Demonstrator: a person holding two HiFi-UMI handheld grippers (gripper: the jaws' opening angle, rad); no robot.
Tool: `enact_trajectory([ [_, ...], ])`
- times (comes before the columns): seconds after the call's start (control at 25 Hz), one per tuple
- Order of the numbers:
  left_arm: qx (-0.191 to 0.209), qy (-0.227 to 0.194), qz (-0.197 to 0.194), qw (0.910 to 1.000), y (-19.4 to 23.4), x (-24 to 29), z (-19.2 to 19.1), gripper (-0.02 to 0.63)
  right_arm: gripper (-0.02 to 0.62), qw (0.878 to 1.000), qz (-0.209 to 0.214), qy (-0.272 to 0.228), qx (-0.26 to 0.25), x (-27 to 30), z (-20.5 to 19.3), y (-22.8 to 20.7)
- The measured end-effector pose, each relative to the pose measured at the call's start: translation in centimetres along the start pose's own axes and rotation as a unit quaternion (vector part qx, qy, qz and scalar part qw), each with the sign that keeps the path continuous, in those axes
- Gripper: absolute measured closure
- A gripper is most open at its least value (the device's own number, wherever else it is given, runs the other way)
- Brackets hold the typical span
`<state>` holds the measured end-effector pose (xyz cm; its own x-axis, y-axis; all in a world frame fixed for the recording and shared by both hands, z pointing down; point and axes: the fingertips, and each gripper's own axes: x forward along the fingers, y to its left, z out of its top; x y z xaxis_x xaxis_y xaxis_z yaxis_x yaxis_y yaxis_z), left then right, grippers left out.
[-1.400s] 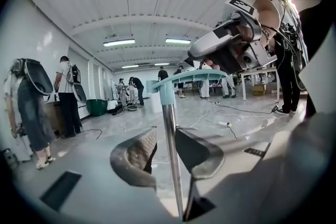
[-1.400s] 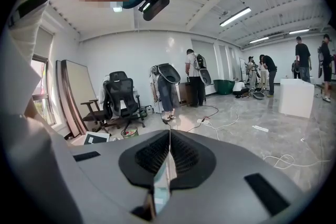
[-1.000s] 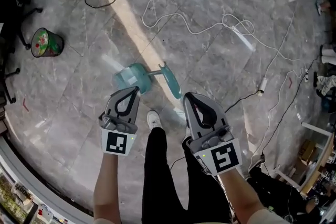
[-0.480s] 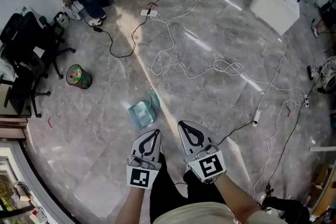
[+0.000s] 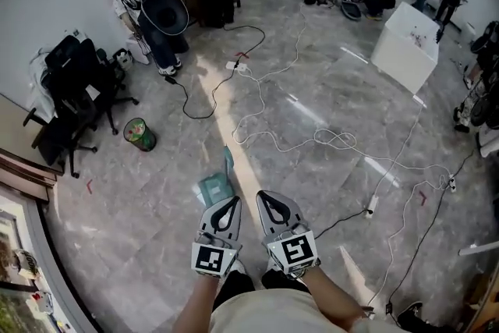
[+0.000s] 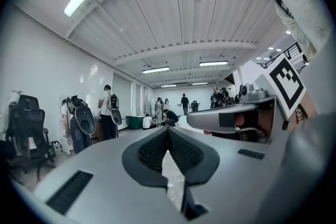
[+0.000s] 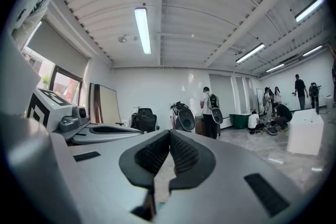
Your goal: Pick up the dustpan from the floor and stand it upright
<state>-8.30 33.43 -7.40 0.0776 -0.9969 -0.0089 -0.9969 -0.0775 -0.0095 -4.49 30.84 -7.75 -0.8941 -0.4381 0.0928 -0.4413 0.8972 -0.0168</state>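
A teal dustpan (image 5: 216,185) stands upright on the grey marble floor (image 5: 156,191), its handle (image 5: 228,162) rising behind the pan, just beyond my grippers. My left gripper (image 5: 228,204) is held close to my body, shut and empty, its tip just this side of the pan. My right gripper (image 5: 266,198) sits beside it, also shut with nothing in it. In the left gripper view my left gripper (image 6: 168,131) points across the room, pads together. In the right gripper view my right gripper (image 7: 169,134) likewise points level at the room; the dustpan is not in either gripper view.
White cables (image 5: 312,138) loop over the floor to the right, with a black one (image 5: 191,101) farther left. A small patterned bin (image 5: 140,133) and black office chairs (image 5: 70,101) stand at the left. A white box (image 5: 406,47) and several people are at the back.
The view has risen and pulled back: I have straightened up. The dustpan, lying with its handle out sideways a second ago, now stands upright. Both grippers drew back close together.
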Motion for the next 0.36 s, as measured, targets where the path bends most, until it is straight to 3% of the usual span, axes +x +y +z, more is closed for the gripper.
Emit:
enact_trajectory([
  [0.08,-0.012,0.002,-0.006,0.9999,0.7,-0.1,-3.2,0.595,0.578,1.000,-0.013,0.003,-0.006,0.9,-2.8,-0.1],
  [0.16,-0.010,0.010,-0.003,0.9999,0.4,-0.7,-3.5,0.595,0.578,1.000,-0.019,0.000,-0.006,0.4,-2.9,-0.2],
  [0.36,0.034,0.071,0.035,0.9963,-4.8,-7.0,8.4,0.595,0.578,1.000,0.004,-0.005,0.026,-8.0,7.0,2.3],
])
